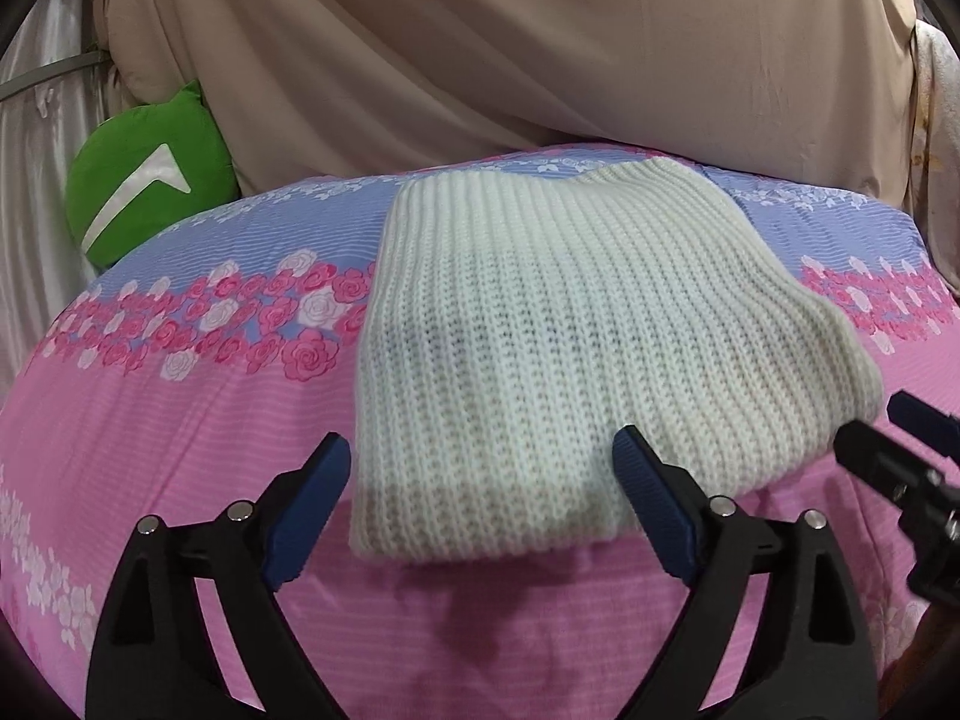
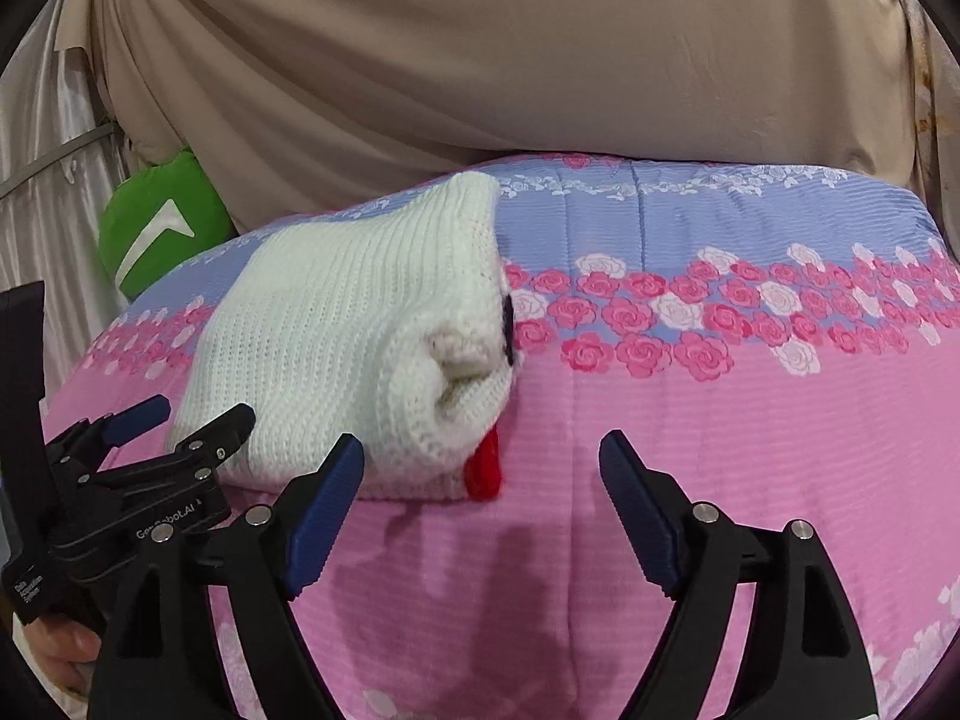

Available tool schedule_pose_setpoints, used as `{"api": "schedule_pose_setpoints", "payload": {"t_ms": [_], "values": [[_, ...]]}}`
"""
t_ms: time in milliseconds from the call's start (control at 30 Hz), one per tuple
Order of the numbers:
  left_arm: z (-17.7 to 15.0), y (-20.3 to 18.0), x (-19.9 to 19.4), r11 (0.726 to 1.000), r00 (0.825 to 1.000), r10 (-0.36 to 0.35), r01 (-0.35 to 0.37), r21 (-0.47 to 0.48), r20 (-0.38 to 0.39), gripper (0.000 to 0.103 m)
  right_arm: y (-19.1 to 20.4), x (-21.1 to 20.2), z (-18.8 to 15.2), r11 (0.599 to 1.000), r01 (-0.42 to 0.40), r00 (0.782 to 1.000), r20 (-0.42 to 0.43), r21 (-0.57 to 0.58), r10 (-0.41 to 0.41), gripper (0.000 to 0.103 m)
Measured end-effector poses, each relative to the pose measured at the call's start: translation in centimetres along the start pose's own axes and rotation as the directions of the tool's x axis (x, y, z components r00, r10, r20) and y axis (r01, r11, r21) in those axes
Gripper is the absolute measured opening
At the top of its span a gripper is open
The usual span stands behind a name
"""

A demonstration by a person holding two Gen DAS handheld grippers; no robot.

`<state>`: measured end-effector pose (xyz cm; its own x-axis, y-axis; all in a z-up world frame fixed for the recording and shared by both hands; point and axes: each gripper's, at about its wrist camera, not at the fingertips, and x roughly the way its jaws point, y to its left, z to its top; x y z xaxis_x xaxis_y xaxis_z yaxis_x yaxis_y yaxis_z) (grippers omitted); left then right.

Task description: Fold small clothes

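Note:
A folded white knitted garment [image 1: 558,348] lies on the pink and blue rose-patterned bed cover [image 1: 180,432]. My left gripper [image 1: 480,447] stands open at the garment's near left edge; its blue pads flank that edge without pressing on it. In the right wrist view the garment [image 2: 336,336] shows its rolled right end, with a red piece [image 2: 483,471] poking out below and a dark spot [image 2: 509,324] on the side. My right gripper [image 2: 480,447] is open just right of that end, over bare cover, with nothing between its fingers.
A green cushion [image 1: 150,168] leans at the back left against a beige draped cloth [image 1: 480,60]. A pale shiny curtain [image 1: 36,180] hangs at far left. The left gripper [image 2: 180,426] and a hand [image 2: 60,642] show in the right wrist view.

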<state>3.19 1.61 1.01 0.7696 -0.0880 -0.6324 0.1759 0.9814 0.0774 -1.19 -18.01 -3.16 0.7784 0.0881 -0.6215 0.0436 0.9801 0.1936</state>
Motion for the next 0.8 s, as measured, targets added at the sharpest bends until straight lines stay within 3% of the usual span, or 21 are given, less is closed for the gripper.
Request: {"api": "schedule_pose_setpoints", "payload": {"t_ms": [233,800], "values": [[-1.7,0.2,-0.7,0.999,1.000,0.013,-0.014,-0.044,-0.012,0.089,0.9,-0.7,-1.7,0.998,0.056,0.998,0.003,-0.020,-0.056,0.086],[-3.5,0.2,-2.3,0.994,0.997,0.073,-0.075,-0.076,-0.030,0.092,2.7,-1.0,-3.0,0.985,0.147,0.989,0.025,-0.095,-0.145,0.086]]}}
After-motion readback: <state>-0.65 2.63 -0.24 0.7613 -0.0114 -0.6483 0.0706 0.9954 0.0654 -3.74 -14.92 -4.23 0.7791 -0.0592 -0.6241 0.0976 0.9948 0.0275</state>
